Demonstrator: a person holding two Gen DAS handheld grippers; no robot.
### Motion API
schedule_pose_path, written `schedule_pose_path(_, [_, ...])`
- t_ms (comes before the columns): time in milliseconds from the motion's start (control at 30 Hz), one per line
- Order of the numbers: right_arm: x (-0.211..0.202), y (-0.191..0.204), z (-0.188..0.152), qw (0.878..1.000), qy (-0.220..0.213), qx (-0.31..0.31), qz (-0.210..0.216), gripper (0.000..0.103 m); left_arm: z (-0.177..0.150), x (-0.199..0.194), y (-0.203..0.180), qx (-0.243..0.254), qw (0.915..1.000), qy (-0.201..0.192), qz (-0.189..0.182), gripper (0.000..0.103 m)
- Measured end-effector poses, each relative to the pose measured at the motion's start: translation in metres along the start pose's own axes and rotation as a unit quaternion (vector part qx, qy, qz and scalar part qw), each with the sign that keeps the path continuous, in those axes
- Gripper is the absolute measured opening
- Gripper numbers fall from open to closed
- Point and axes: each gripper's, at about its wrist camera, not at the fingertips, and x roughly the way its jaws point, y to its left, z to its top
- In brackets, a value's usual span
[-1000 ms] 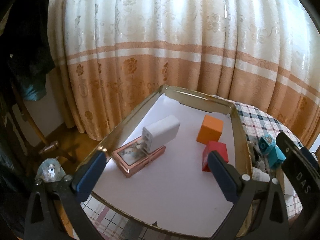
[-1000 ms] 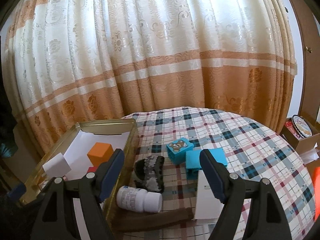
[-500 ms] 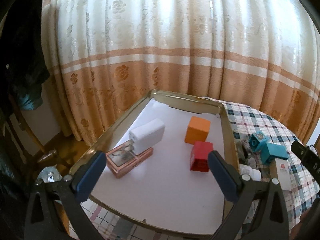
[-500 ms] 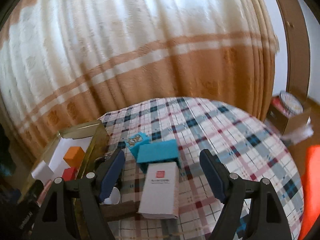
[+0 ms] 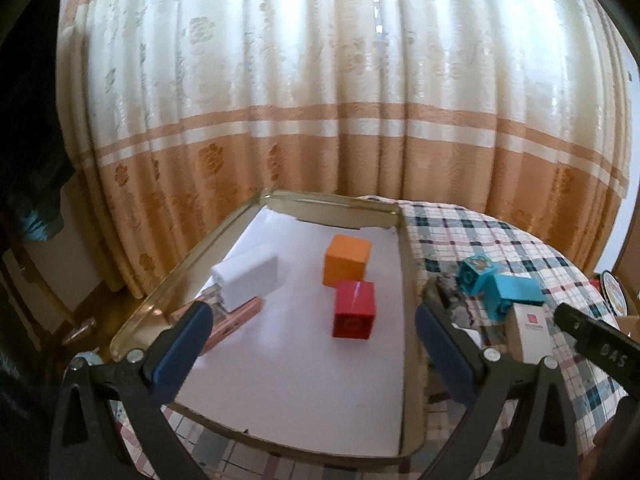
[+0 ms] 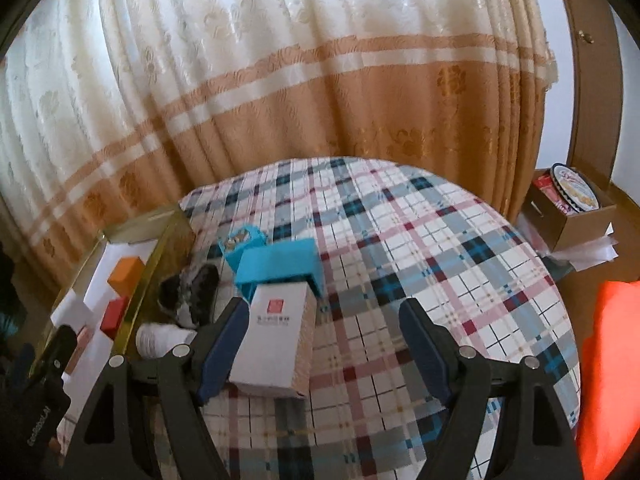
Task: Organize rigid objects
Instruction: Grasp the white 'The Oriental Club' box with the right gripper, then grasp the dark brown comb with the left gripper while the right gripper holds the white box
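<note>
Four items sat in the tray (image 5: 394,216) ahead of the open, empty left tongs (image 5: 308,344); white box (image 6: 276,340), blue blocks (image 6: 276,266), bottle (image 6: 160,338) remained on the table (image 6: 440,260) by the open right tongs (image 6: 320,340).

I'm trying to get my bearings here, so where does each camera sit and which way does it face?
Left wrist: sits on the left gripper, facing down over the gold tray toward the curtain; the right gripper's tip shows at the right edge.
Right wrist: sits on the right gripper, facing the plaid table and white box; the left gripper's tip shows lower left.
Shared: tray, orange cube, red cube, blue blocks, white box, curtain.
</note>
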Motion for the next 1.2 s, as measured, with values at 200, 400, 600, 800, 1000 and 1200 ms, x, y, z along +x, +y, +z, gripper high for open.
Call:
schedule_pose_path(200, [0.008,0.008,-0.001,0.999,0.024,-0.026,0.022,0.079,-0.004,-0.003,-0.016,0.025,0.9989,0.009,-0.039,0.103])
schedule_pose_path(400, [0.033,0.023,0.001,0.996,0.073,-0.054,0.026,0.079,-0.004,-0.006,-0.017,0.028,0.9983,0.006,-0.05,0.103])
schedule_pose_path(600, [0.052,0.028,-0.001,0.99,0.117,-0.077,0.01,0.064,-0.004,-0.002,-0.013,0.024,0.9981,0.021,-0.054,0.103])
schedule_pose_path(800, [0.049,0.014,0.001,0.986,0.115,-0.112,-0.032,0.044,-0.005,-0.004,-0.03,0.078,0.9939,0.019,-0.075,0.103])
schedule_pose_path(1000, [0.042,-0.017,0.005,0.988,0.114,-0.096,-0.049,0.044,-0.007,-0.007,-0.06,0.15,0.98,0.034,-0.126,0.102])
schedule_pose_path(1200, [0.036,-0.03,0.005,0.991,0.107,-0.077,-0.039,0.044,-0.019,-0.011,-0.102,0.253,0.9551,0.045,-0.148,0.102])
